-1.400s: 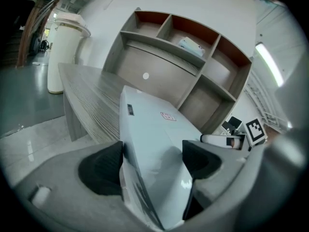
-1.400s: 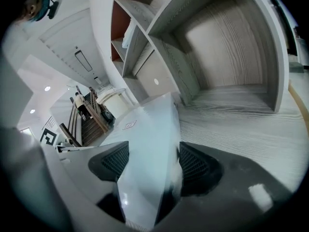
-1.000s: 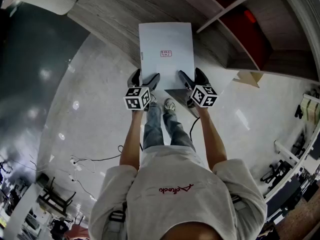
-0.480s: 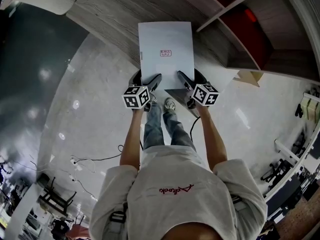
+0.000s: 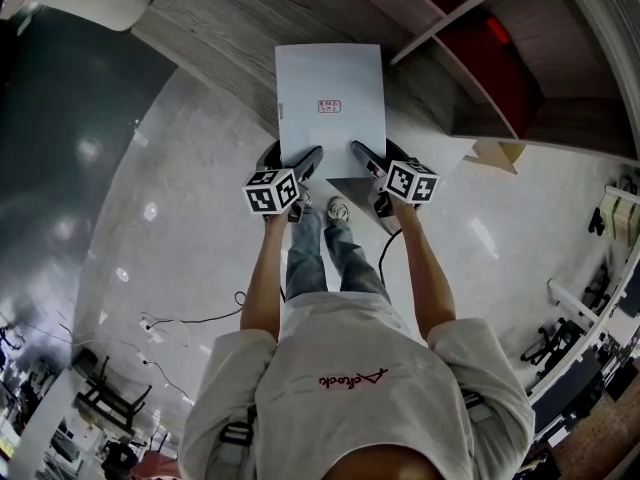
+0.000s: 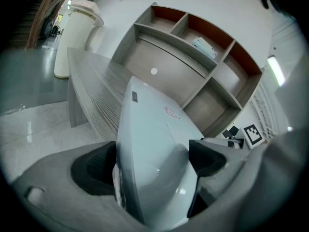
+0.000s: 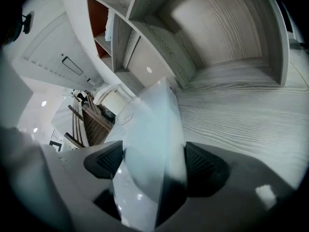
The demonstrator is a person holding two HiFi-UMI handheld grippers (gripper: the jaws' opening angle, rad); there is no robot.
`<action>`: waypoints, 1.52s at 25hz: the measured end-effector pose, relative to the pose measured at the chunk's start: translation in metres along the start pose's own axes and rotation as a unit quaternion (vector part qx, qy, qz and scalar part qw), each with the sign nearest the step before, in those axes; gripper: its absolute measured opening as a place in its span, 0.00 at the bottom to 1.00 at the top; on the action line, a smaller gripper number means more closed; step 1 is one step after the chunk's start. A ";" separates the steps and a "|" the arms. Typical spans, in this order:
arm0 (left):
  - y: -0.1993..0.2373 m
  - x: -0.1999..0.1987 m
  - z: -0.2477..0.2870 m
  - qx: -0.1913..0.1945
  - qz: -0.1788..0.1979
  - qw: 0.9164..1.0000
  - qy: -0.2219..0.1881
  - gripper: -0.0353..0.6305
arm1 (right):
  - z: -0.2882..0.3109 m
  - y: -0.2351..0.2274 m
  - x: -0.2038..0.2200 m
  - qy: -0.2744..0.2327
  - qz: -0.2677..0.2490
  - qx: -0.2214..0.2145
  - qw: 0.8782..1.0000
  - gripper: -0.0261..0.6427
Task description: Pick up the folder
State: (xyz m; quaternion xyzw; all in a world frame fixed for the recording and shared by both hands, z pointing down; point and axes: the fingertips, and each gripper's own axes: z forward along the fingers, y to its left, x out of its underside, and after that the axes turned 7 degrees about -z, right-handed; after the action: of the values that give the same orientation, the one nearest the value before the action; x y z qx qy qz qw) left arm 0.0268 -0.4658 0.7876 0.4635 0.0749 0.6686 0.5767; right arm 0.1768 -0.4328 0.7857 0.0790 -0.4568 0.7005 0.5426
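Left gripper (image 5: 290, 158) — jaws opening, folder (image 5: 330, 78) between

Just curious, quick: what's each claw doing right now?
Left claw: opening, folder between its jaws.
Right claw: open, folder between its jaws.

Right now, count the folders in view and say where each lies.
1. The white folder lies on the wooden desk, overhanging its near edge. A pale shelf item is unclear.

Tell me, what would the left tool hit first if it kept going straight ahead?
The folder: it already sits between the opening jaws of the left tool, so pushing on would just slide them further along it. Past that probably comes the wooden desk, though depth is unclear.
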 end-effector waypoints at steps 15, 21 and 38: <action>-0.002 0.001 -0.002 -0.007 0.006 1.000 -0.018 0.77 | -0.005 0.000 0.001 -0.035 -0.010 0.008 0.999 0.64; -0.005 -0.002 -0.012 -0.009 0.003 0.999 -0.034 0.77 | -0.010 0.009 -0.003 -0.047 -0.022 0.007 0.999 0.64; -0.057 -0.046 -0.074 -0.002 0.039 0.992 -0.122 0.77 | -0.061 0.068 -0.052 -0.113 -0.073 -0.031 0.990 0.64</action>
State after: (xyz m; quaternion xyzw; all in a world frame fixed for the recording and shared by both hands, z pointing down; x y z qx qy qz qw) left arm 0.0102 -0.4536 0.6852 0.5430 -0.0154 0.6295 0.5555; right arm 0.1645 -0.4245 0.6818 0.1740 -0.5301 0.6309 0.5392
